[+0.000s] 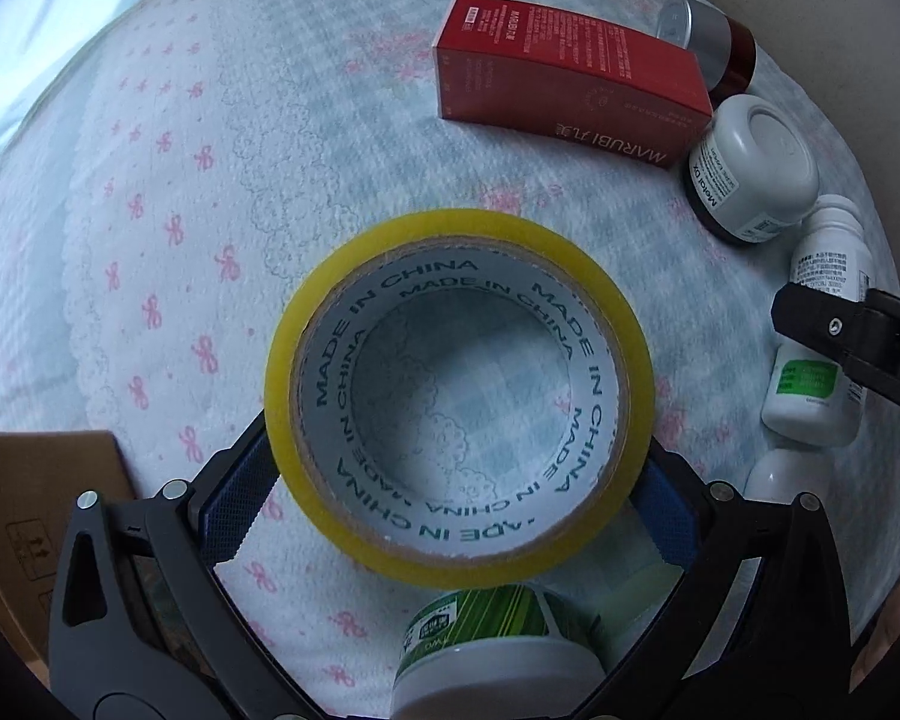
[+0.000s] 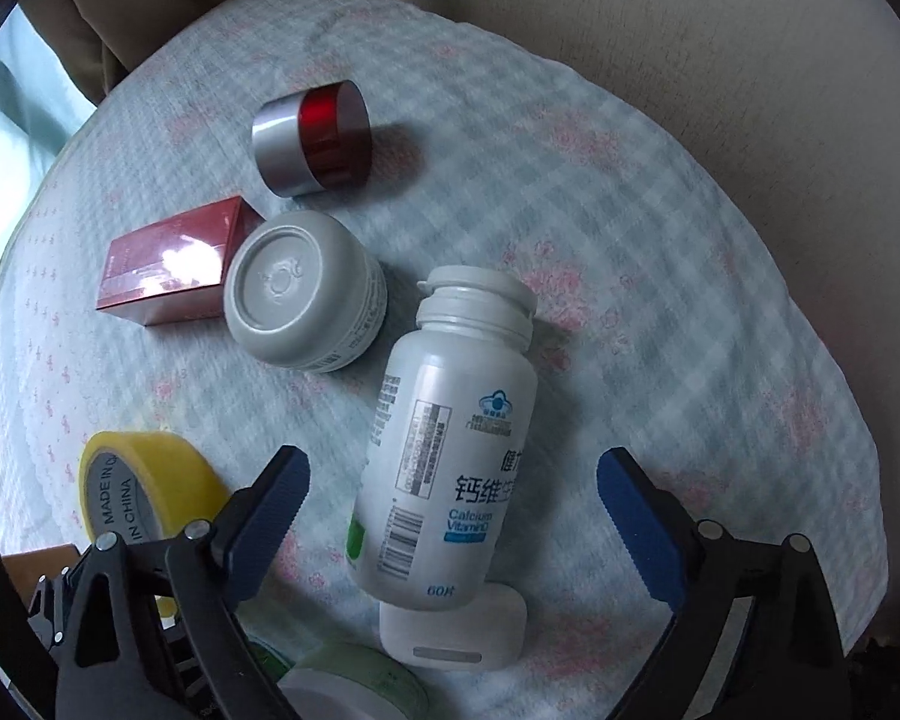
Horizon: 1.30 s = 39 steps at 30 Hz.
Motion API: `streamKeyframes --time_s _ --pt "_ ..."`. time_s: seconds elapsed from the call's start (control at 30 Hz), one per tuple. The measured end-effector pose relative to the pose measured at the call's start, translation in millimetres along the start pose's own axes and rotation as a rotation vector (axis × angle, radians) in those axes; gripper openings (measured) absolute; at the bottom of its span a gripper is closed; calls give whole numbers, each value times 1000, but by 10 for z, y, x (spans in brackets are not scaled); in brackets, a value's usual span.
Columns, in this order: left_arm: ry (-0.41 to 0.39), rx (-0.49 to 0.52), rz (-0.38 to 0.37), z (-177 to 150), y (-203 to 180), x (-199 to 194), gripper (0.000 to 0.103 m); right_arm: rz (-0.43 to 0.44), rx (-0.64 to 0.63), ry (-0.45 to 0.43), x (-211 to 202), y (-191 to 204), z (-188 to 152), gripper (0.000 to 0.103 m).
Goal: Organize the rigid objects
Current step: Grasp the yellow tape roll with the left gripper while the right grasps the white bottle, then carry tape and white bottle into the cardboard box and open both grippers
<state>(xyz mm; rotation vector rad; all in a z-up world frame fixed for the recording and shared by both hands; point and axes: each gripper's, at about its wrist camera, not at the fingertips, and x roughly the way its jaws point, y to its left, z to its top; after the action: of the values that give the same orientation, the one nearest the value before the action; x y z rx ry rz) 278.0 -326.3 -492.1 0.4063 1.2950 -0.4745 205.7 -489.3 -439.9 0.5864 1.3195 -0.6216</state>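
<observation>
Left gripper (image 1: 450, 498) is straddling the yellow tape roll (image 1: 459, 402); pad contact is hidden behind it, grip unclear. Right gripper (image 2: 450, 510) is hanging wide open around the white calcium bottle (image 2: 444, 474), pads apart from it; bottle's base is overlapping a white lid (image 2: 453, 630).

**Right wrist: jaws apart over calcium bottle**

Right gripper (image 2: 453, 495) points down, blue pads clear of the white calcium bottle (image 2: 444, 450) lying on the checked cloth (image 2: 660, 276). From the bottle: grey jar (image 2: 303, 291) just upper-left, red box (image 2: 171, 261) beyond it, red-and-silver jar (image 2: 312, 138) further up, yellow tape roll (image 2: 144, 483) left. White object (image 2: 453, 630) under its base, possibly another bottle.
</observation>
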Motion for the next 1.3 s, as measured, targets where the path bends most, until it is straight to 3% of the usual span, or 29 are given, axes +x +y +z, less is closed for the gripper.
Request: streamKeyframes --time_s 0.1,0.23,0.27,0.5,0.7,0.9,1.07,1.3 --pt "-8 16 20 74 -53 49 103 0 40 34 116 -33 45 71" --pt "-21 31 29 201 -83 96 99 15 66 30 163 -48 75 58" --pt "-24 34 26 207 -80 97 99 22 64 27 177 -18 101 49" --pt "-53 53 2 173 -38 29 98 46 63 12 188 -28 120 49" --pt "-118 63 10 211 -30 -224 98 68 51 -44 -65 -163 57 48" --pt "-198 53 -2 207 -16 -786 98 95 40 -114 -573 -245 -9 48" --pt "-271 18 -6 101 55 -1538 98 109 -19 -162 -1151 -240 -121 48" --pt "-335 -91 2 -111 484 -2612 98 142 -172 -199 -1973 143 -449 48"
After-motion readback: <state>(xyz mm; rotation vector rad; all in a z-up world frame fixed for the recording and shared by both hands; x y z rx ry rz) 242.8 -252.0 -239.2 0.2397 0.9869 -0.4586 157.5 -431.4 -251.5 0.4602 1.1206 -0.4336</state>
